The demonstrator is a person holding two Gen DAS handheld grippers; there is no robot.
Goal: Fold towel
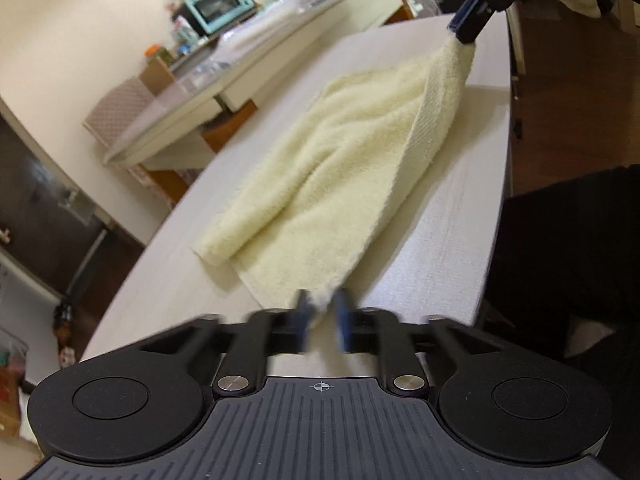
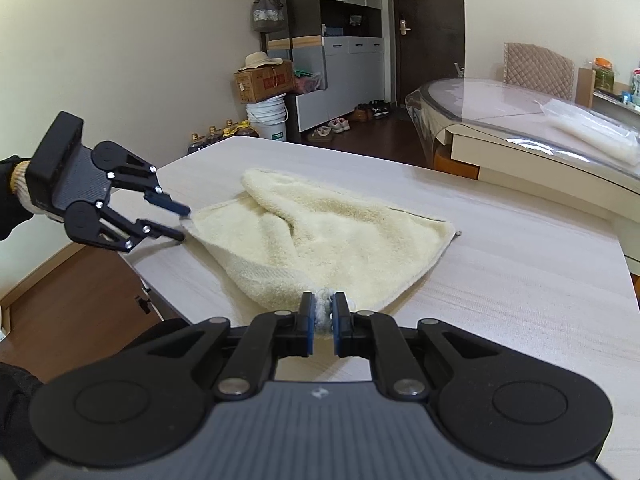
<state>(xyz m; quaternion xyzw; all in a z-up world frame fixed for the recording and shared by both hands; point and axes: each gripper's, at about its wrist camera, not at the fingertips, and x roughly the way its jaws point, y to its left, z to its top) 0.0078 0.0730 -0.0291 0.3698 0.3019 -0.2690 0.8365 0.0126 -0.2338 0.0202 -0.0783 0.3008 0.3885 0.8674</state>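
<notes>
A pale yellow towel (image 1: 340, 172) lies rumpled on the light wood-grain table (image 1: 440, 224), partly folded over itself. My left gripper (image 1: 323, 312) has its jaws around one near corner of the towel with a gap between them; it is motion-blurred. In the right wrist view the left gripper (image 2: 184, 222) looks partly open at the towel's left corner. My right gripper (image 2: 323, 314) is shut on another corner of the towel (image 2: 332, 236), lifted slightly off the table (image 2: 520, 264). The right gripper (image 1: 466, 28) also shows at the top right of the left wrist view.
A glass-topped table (image 2: 520, 120) with a plastic bag stands to the right, a padded chair (image 2: 538, 68) behind it. A teal toaster oven (image 1: 218, 4) sits on the cluttered far counter. The table's edge drops to dark wood floor (image 2: 80, 300). A box, bucket and bottles stand by the wall.
</notes>
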